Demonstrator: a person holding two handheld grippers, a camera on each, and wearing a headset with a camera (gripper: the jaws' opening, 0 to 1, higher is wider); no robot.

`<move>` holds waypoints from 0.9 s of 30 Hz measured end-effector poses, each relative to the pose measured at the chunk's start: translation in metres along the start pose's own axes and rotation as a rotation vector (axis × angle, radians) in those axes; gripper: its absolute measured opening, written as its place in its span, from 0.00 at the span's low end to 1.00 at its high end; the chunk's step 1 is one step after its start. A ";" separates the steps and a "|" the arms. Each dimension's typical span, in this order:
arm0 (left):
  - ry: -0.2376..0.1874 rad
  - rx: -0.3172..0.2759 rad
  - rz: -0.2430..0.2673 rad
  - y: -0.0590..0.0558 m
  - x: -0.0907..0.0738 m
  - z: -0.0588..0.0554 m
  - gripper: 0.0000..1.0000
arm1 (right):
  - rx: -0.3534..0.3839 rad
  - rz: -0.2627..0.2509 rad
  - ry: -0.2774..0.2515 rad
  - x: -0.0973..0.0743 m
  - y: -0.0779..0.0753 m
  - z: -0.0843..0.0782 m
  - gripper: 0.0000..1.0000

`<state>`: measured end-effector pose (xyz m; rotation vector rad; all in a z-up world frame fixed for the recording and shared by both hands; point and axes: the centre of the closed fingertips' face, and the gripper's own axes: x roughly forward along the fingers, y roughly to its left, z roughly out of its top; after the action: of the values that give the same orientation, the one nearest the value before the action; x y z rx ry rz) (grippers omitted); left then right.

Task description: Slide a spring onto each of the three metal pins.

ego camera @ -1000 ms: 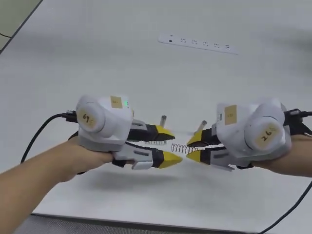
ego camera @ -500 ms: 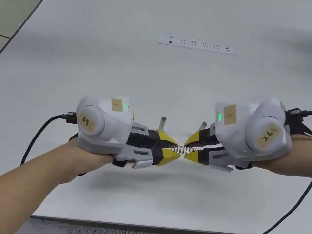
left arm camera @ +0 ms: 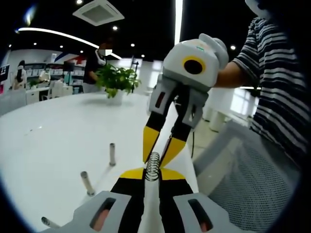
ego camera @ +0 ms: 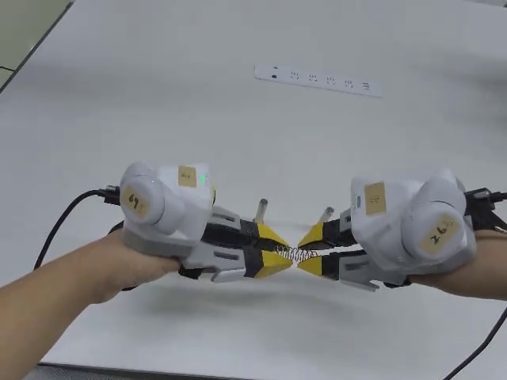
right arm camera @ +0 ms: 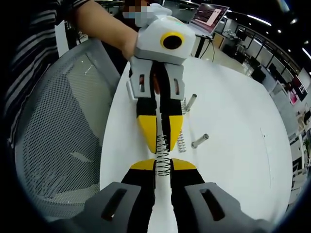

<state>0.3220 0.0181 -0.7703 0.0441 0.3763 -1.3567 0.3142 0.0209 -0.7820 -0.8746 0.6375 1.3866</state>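
While the two grippers face each other tip to tip above the white tabletop (ego camera: 158, 95), one spring bridges them.

Landmark: thin steel coil spring (ego camera: 296, 255), held clear of the tabletop; all places below are taken from it.
Left gripper (ego camera: 279, 250): yellow tips clenched on one end of the spring; its own view shows the coil (left arm camera: 153, 166) pinched between its tips.
Right gripper (ego camera: 309, 252): yellow tips clenched on the other end; its own view shows the coil (right arm camera: 163, 162) running from its tips to the opposite pair.
Change, against 1.0 s ago: both pairs of jaws then gaped and the left tips stood off from the spring, with a longer run of coil exposed; now both are closed on it and only a short run shows between them.
Change, against 0.5 s ago: the tip-to-tip stance is much the same.
Grey metal pins (ego camera: 260, 210): two seen upright just beyond the spring in the head view, bare, not touching it; the left gripper view shows three (left arm camera: 112, 154), all apart from the spring.
Loose spring (right arm camera: 181, 141): lying on the tabletop beside the held spring, near one pin.
White power strip (ego camera: 317, 81): well beyond the spring, across the tabletop.
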 end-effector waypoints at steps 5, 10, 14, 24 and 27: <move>0.002 -0.005 -0.004 -0.001 0.000 0.000 0.02 | 0.001 0.005 -0.005 0.000 0.001 0.000 0.08; -0.002 -0.007 -0.009 -0.003 -0.001 0.001 0.02 | -0.001 0.009 -0.007 -0.001 0.002 0.001 0.09; -0.014 -0.011 -0.009 -0.003 -0.002 0.004 0.02 | 0.003 0.008 0.005 0.000 0.002 -0.005 0.10; -0.006 -0.011 -0.011 -0.005 -0.003 0.002 0.02 | -0.021 -0.002 0.011 -0.002 0.002 -0.011 0.08; -0.002 -0.011 -0.011 -0.006 -0.004 0.001 0.02 | -0.032 -0.005 0.006 -0.002 0.002 -0.010 0.08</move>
<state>0.3164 0.0200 -0.7671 0.0313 0.3831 -1.3651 0.3127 0.0118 -0.7861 -0.9051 0.6184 1.3932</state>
